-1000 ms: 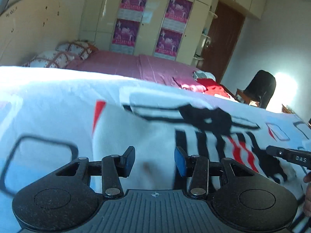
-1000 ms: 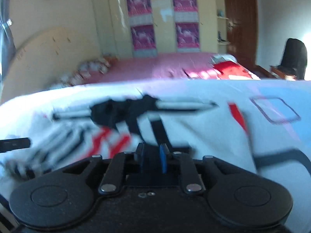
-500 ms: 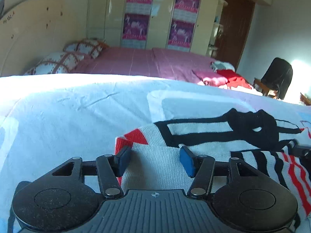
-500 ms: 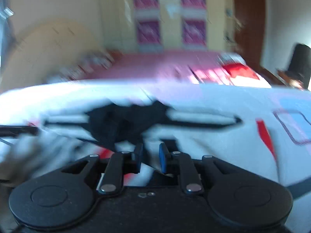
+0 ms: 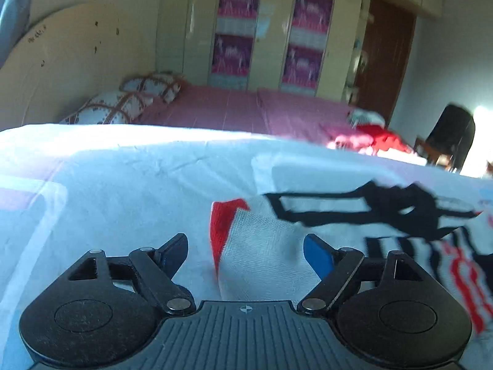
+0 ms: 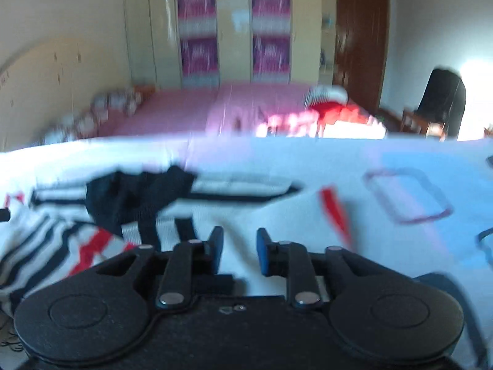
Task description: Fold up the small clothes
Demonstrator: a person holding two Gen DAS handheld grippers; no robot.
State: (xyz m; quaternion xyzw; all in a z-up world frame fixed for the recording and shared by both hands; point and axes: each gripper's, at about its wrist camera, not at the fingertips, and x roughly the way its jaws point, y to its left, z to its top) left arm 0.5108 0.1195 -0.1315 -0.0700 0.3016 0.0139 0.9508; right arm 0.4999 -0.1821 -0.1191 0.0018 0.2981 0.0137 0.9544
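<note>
A small white garment (image 5: 262, 246) with black and red stripes and a black collar lies on the white patterned bedsheet (image 5: 123, 178). In the left wrist view my left gripper (image 5: 245, 254) is wide open, its fingers straddling the garment's red-edged corner. In the right wrist view the garment (image 6: 172, 209) spreads left and ahead, its black collar (image 6: 138, 197) bunched on top. My right gripper (image 6: 236, 252) is open with a narrow gap, low over the white cloth, and holds nothing.
Beyond the sheet's far edge is a pink bed (image 5: 246, 111) with pillows (image 5: 123, 104) and red clothes (image 5: 369, 135). Wardrobes with pink posters (image 5: 237, 30), a brown door (image 5: 385, 61) and a dark chair (image 5: 453, 135) stand behind.
My left gripper has opened wider and drawn back from the garment's corner. My right gripper has gone from shut to open, letting go of the cloth.
</note>
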